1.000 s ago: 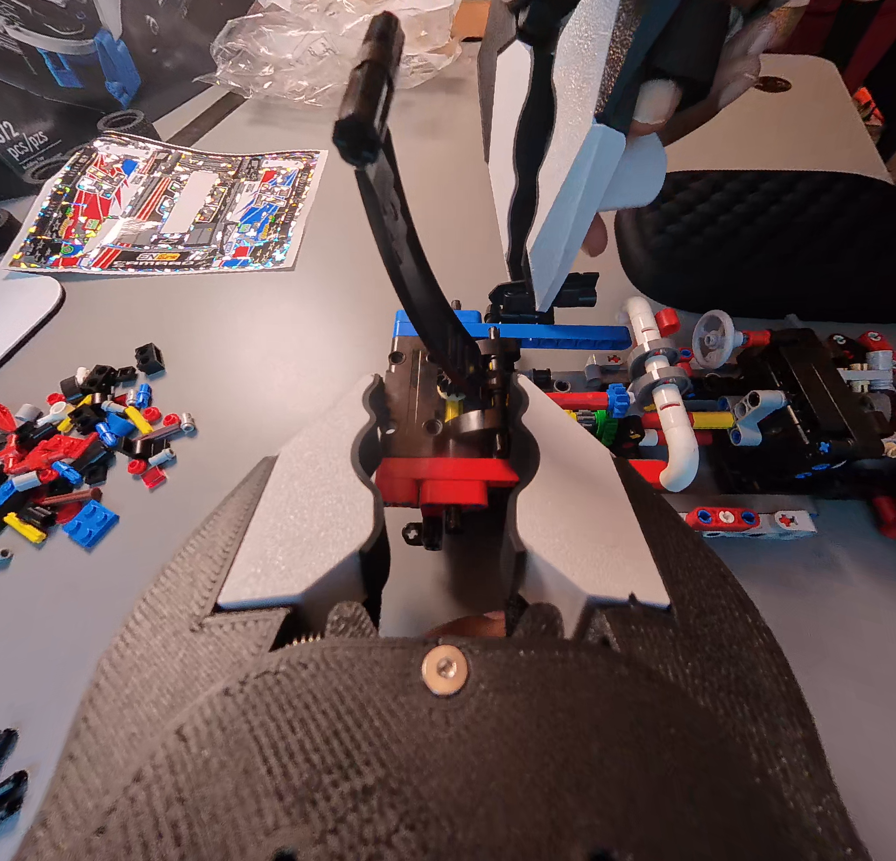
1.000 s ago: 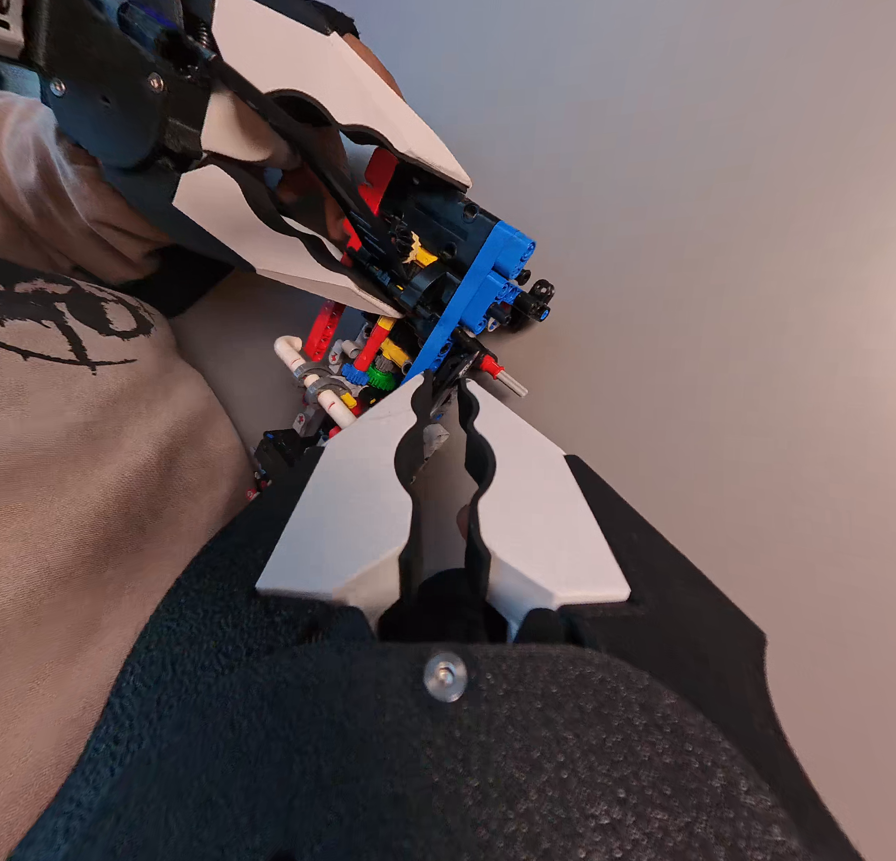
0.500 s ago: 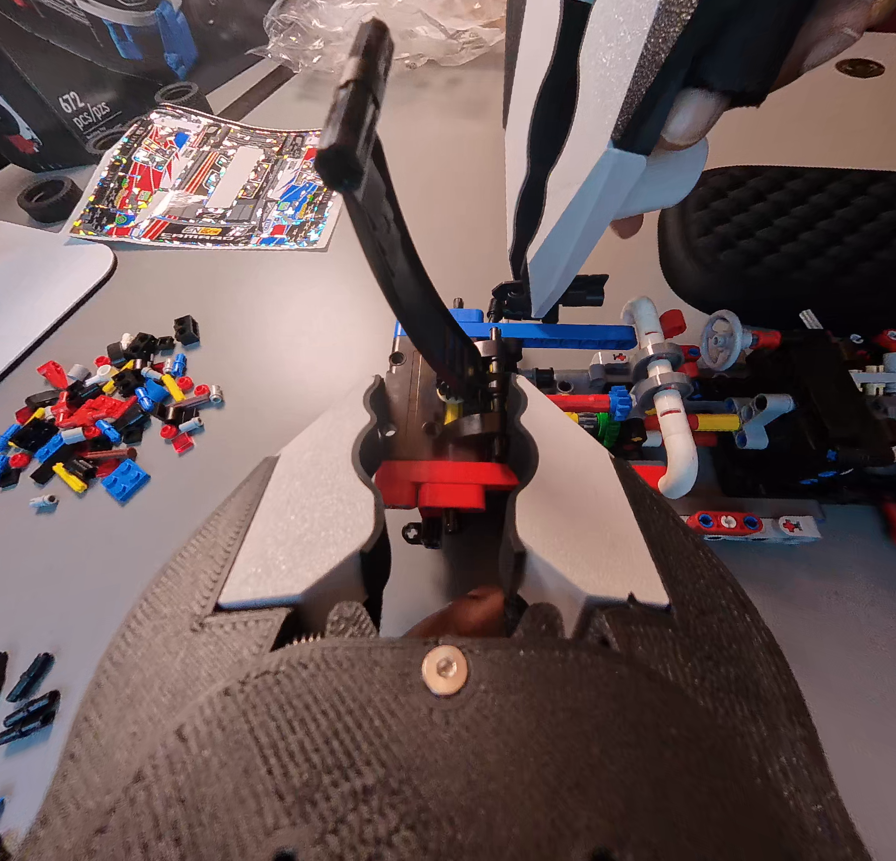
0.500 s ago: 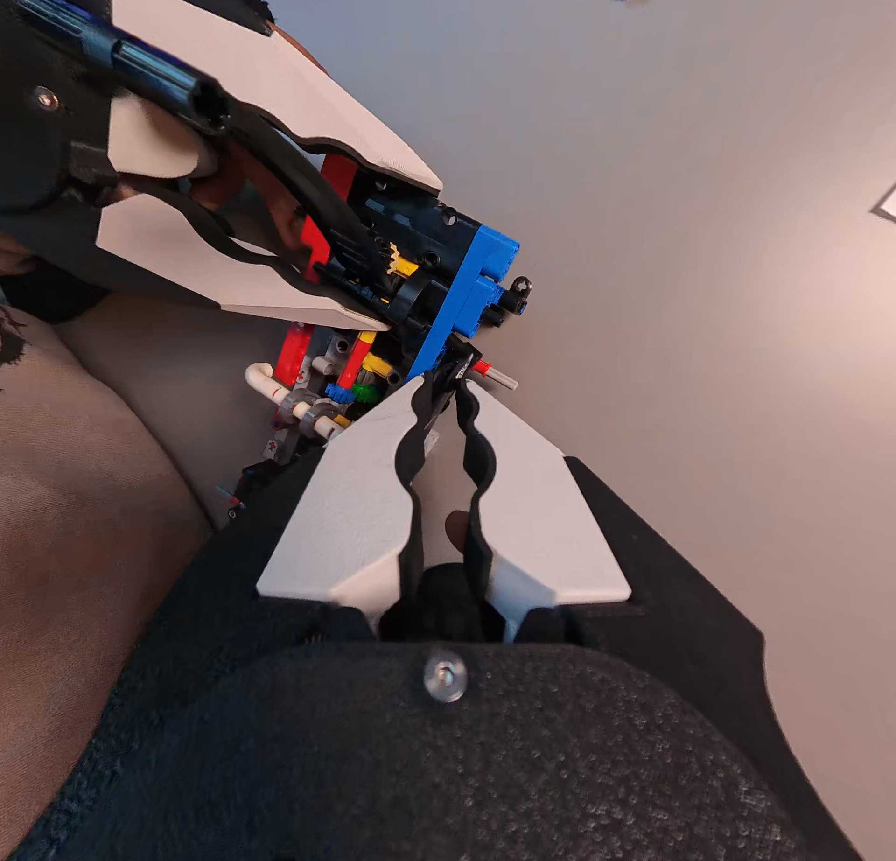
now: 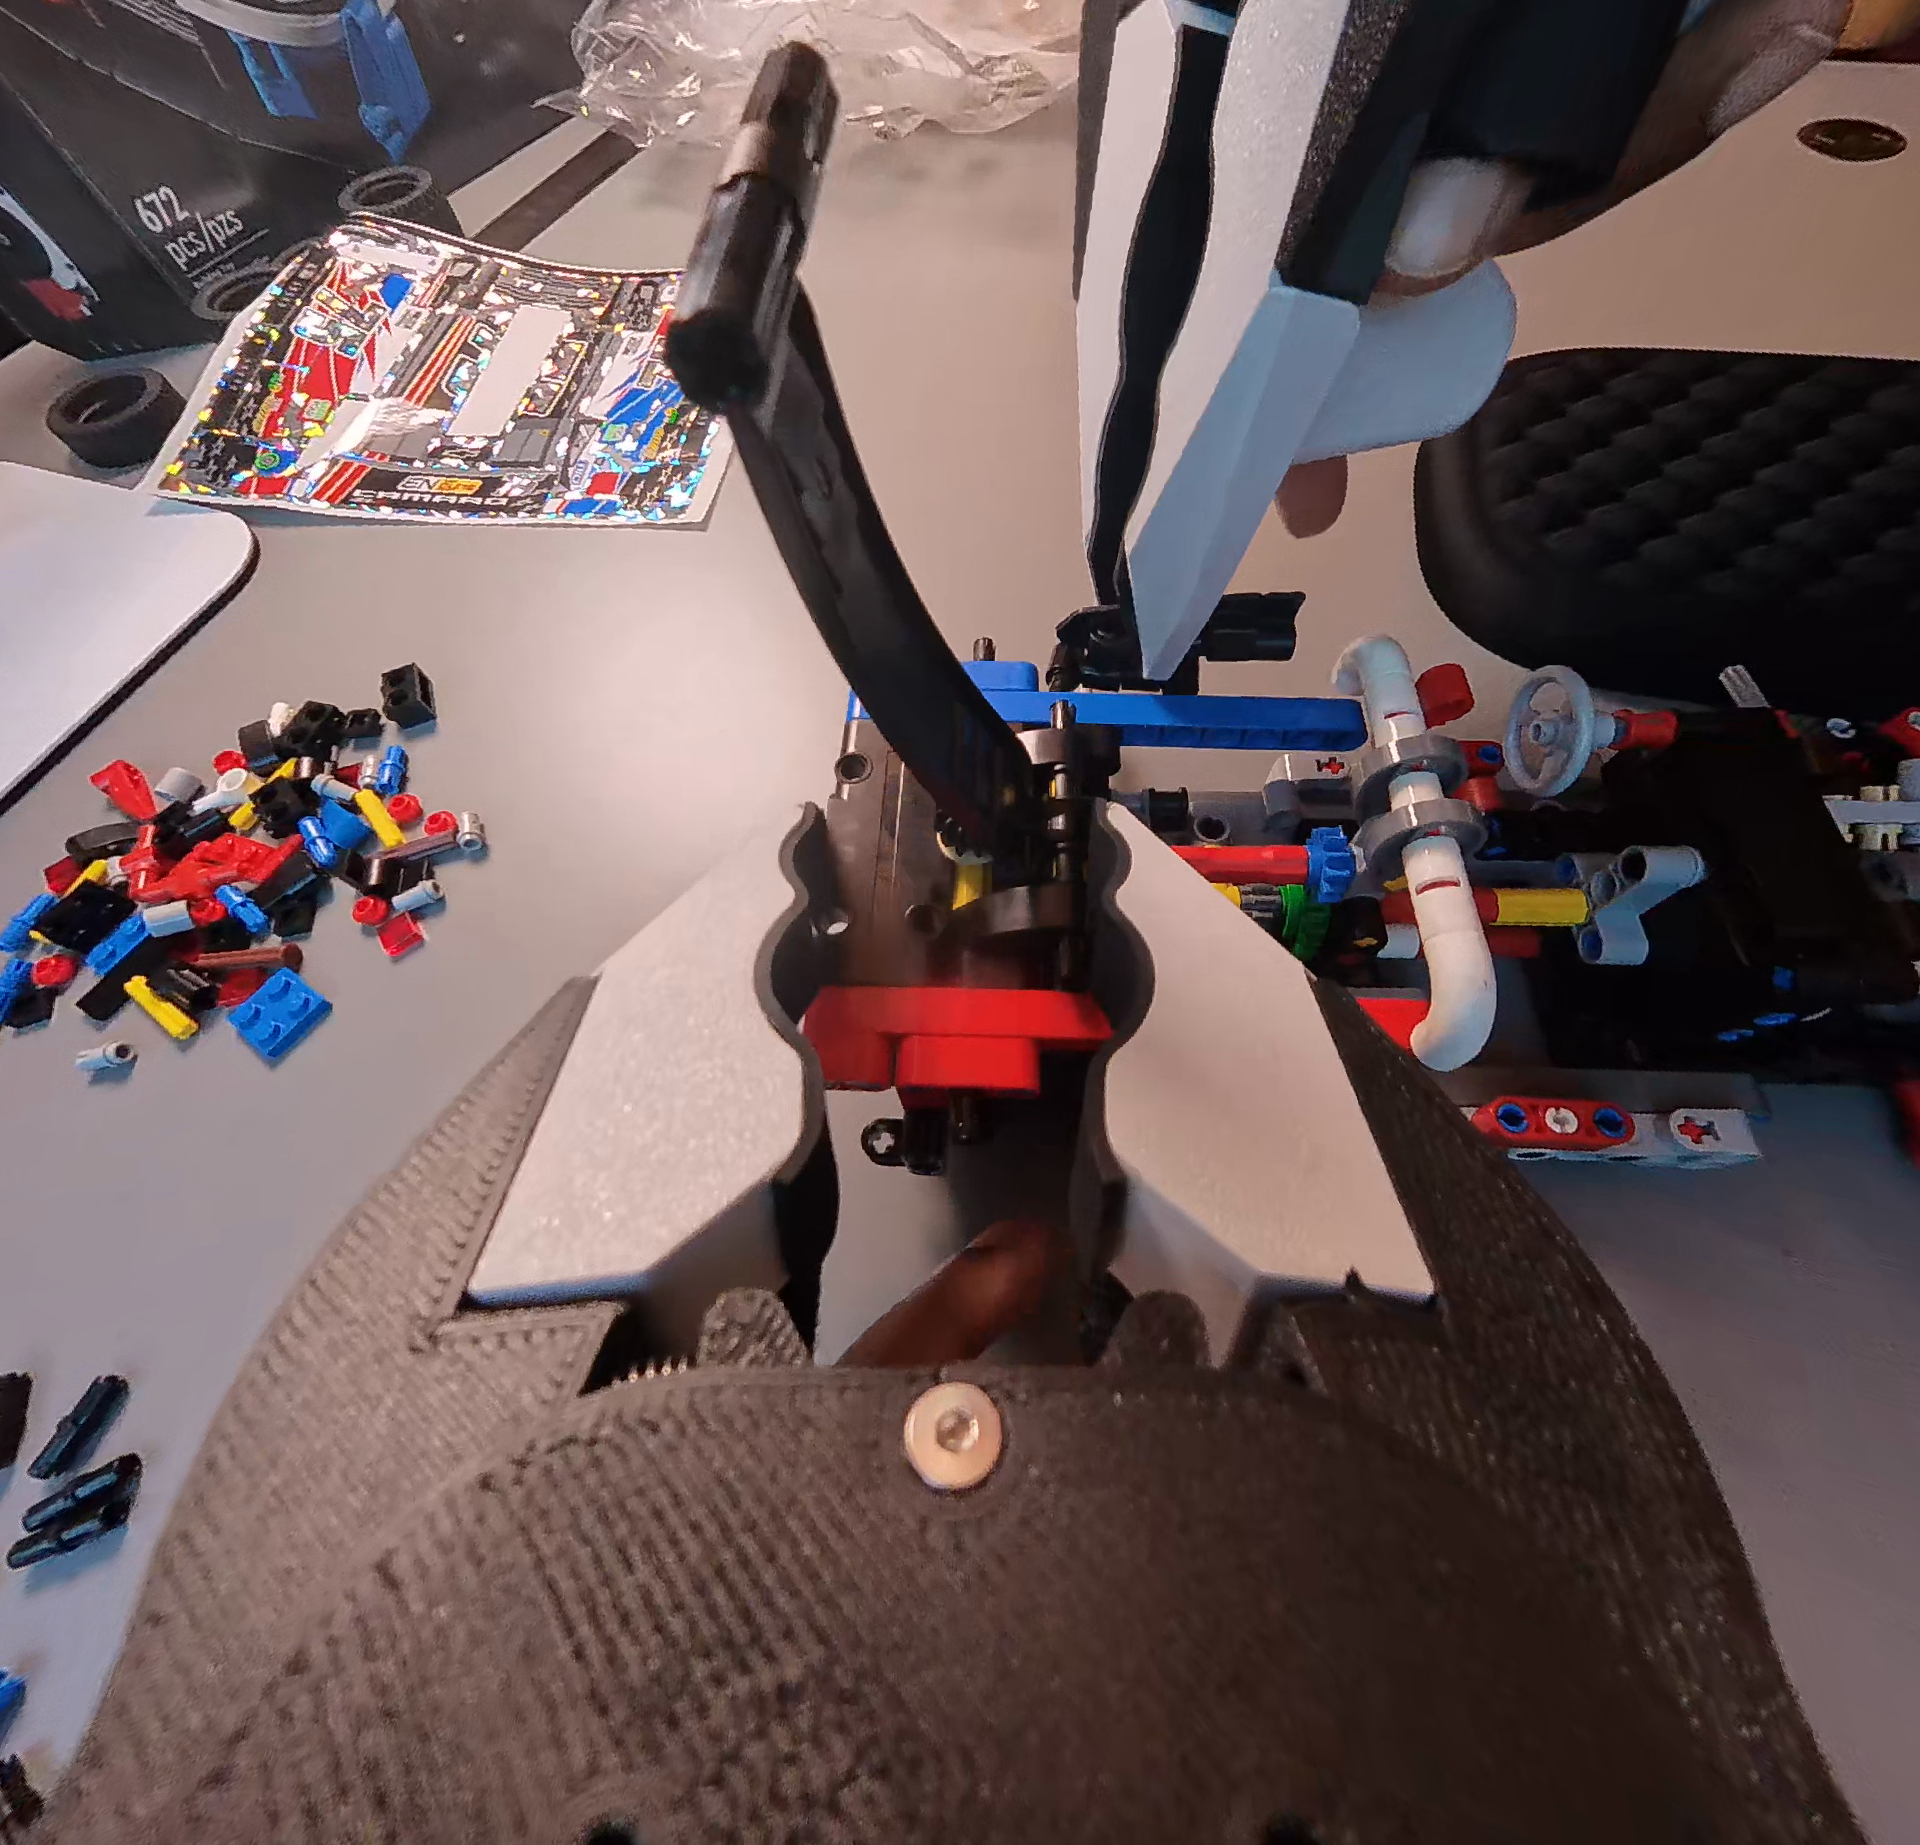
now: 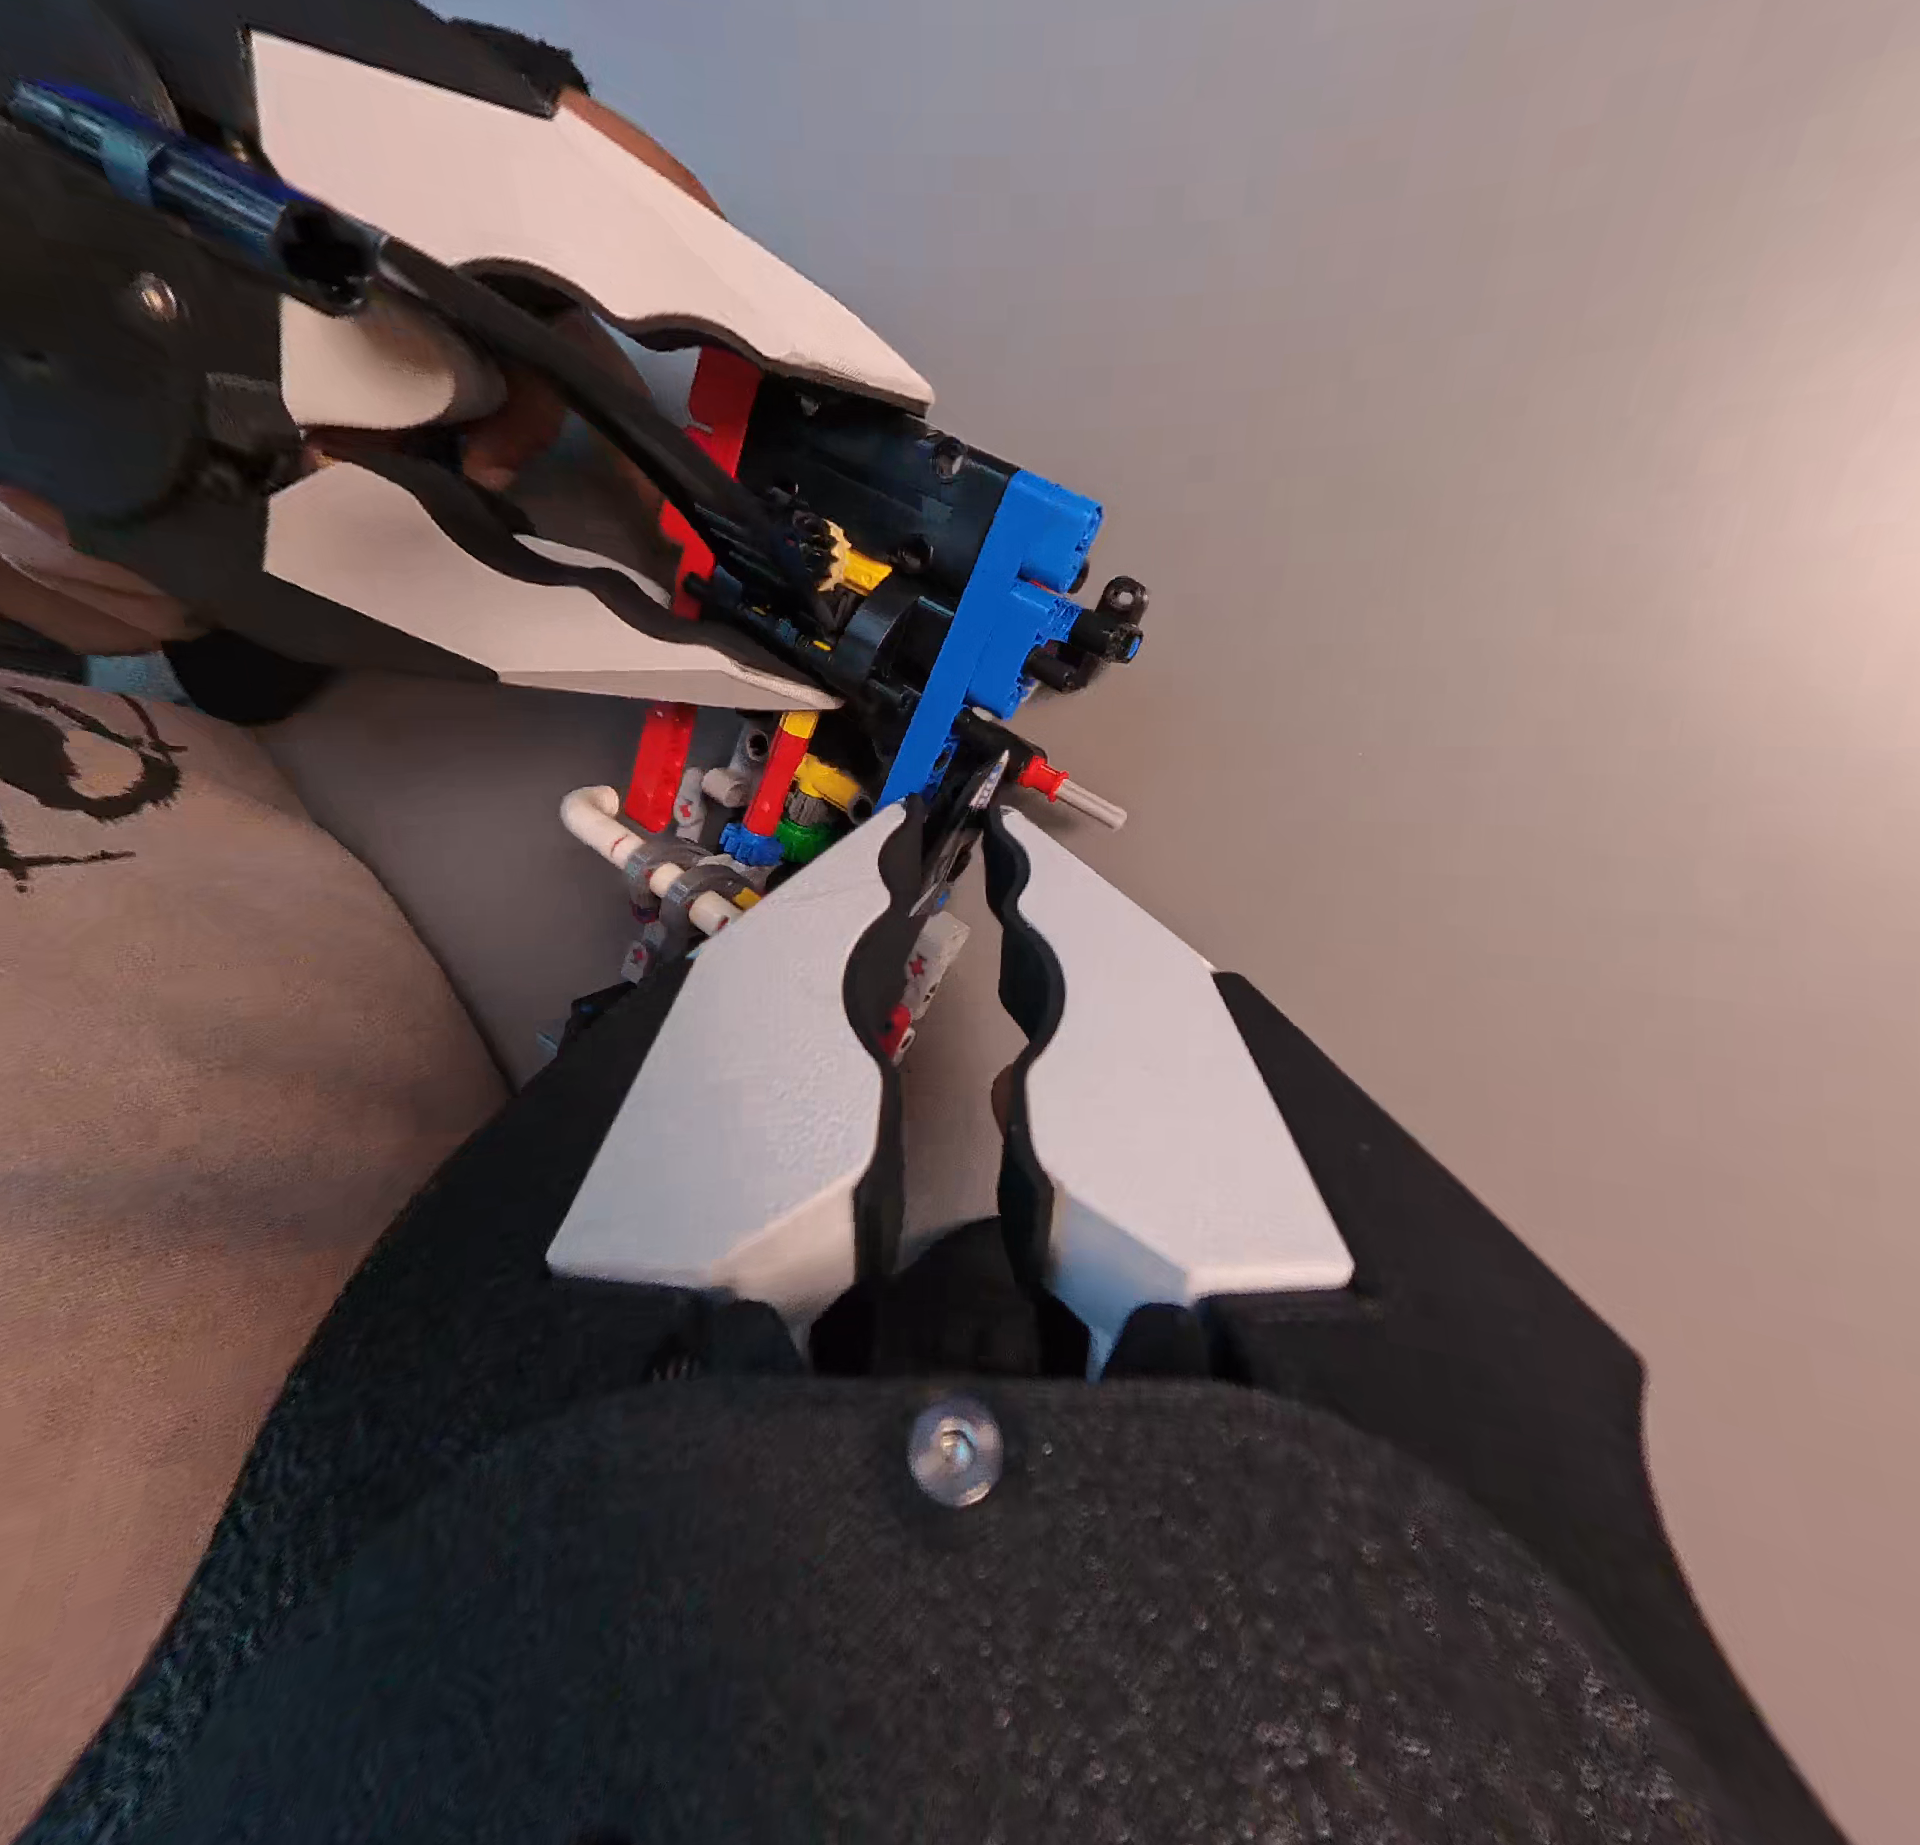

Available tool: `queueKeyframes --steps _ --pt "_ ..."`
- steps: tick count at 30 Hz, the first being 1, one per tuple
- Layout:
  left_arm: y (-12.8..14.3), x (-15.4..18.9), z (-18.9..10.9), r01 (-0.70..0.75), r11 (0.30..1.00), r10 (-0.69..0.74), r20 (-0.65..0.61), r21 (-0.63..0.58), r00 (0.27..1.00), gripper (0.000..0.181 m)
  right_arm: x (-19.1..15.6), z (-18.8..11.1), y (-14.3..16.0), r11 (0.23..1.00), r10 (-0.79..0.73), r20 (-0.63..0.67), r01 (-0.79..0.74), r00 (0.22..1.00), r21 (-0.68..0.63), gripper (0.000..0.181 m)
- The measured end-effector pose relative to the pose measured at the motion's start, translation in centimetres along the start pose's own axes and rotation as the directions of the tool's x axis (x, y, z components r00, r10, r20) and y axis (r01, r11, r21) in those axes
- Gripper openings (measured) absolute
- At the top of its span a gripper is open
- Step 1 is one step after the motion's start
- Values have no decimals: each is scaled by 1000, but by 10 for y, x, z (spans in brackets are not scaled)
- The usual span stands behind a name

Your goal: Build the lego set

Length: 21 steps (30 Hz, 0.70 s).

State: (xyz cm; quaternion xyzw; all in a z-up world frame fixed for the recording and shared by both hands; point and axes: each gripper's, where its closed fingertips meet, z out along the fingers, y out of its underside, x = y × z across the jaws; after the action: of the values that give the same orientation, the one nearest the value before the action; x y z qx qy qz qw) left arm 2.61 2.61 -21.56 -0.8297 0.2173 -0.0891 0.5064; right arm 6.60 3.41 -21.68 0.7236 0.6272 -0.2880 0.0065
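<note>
The partly built lego car chassis [image 5: 1455, 922] lies on the grey table [image 5: 623, 673]. My left gripper [image 5: 956, 829] is shut on its black and red end block [image 5: 956, 1026]. A long curved black part [image 5: 831, 507] rises from that block up and to the left. My right gripper [image 5: 1143, 642] comes down from above and is shut on a small black connector [image 5: 1252, 619] at the blue beam [image 5: 1195, 720]. The right wrist view shows my right gripper [image 6: 951, 819] pinching that connector [image 6: 961, 808] beside the blue beam [image 6: 997, 632], with the left gripper [image 6: 878, 548] behind.
A pile of loose small parts [image 5: 208, 912] lies left of the model. Behind it are a sticker sheet [image 5: 447, 382], a tyre [image 5: 114, 413], the set's box [image 5: 208, 81] and a clear bag [image 5: 831, 19]. A black textured pad [image 5: 1683, 507] sits far right. Black pins [image 5: 73, 1473] lie near left. The grippers' ends are close to 5 cm from one another.
Both grippers keep their holds. The left wrist view has swung a little left, so the parts pile and sticker sheet sit farther right in the frame. The right gripper stays at the blue beam.
</note>
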Motion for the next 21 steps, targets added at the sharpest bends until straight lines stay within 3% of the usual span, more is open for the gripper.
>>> queueKeyframes --steps 13,21 --pt "0 -2 0 -6 1000 6 26 1 1000 48 5 4 -6 992 120 -48 -118 992 32 7" --pt "0 -2 0 -6 1000 6 30 2 1000 47 5 4 -6 999 25 -92 -27 995 -20 6"
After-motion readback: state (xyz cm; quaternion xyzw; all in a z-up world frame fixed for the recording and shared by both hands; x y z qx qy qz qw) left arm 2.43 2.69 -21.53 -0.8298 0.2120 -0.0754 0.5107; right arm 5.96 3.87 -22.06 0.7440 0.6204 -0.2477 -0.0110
